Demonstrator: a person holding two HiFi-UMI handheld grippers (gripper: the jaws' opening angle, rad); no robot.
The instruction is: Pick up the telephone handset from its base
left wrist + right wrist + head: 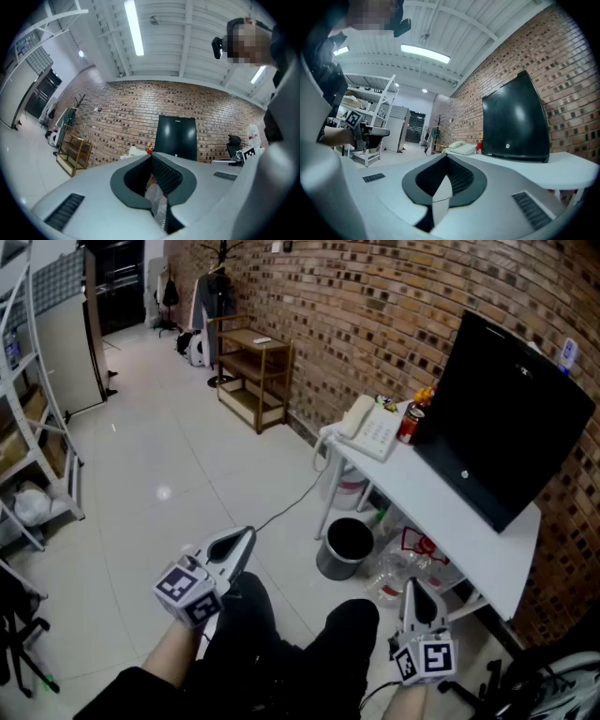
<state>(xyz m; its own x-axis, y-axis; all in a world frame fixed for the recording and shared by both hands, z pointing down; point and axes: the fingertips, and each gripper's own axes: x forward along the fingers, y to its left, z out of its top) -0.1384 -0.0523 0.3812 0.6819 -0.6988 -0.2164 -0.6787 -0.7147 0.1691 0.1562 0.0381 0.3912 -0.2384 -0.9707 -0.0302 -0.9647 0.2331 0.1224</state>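
Note:
The white telephone (372, 432) sits at the far end of the white table (441, 521), with its handset (356, 415) lying on the base. It also shows small in the right gripper view, where the telephone (461, 148) stands beyond the jaw tips. My left gripper (242, 542) is held low over my lap, far from the table, shut and empty. My right gripper (412, 589) is near the table's front edge, also shut with nothing in it. In both gripper views the jaws meet at their tips.
A large black monitor (506, 418) fills the right of the table, with a red can (410, 424) beside the phone. A black bin (347, 547) and plastic bottles (394, 576) lie under the table. A wooden shelf (253, 371) stands along the brick wall; a metal rack (37, 437) at left.

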